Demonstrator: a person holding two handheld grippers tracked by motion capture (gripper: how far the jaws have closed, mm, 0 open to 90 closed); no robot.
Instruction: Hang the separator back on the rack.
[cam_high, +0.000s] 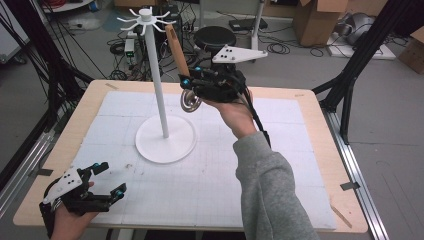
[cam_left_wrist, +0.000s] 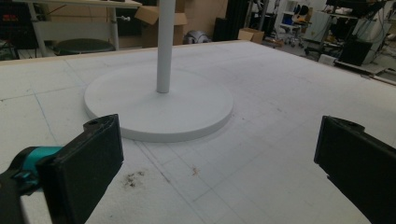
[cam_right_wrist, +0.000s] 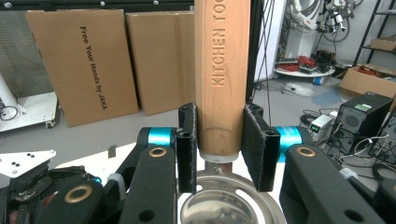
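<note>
Right gripper (cam_right_wrist: 219, 154) fingers clamp the wooden handle (cam_right_wrist: 222, 74) of a metal kitchen tool (cam_high: 190, 101), held up at centre frame beside the white rack (cam_high: 161, 75); probably lift the handle end to a prong (judging). Left gripper (cam_high: 107, 178), fingers apart, rests lower left, leaving the counter (cam_high: 310, 120) open

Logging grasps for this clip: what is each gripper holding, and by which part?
The right gripper clamps a kitchen tool by its wooden handle, just above the metal head. The left gripper is open, holding nothing.
</note>
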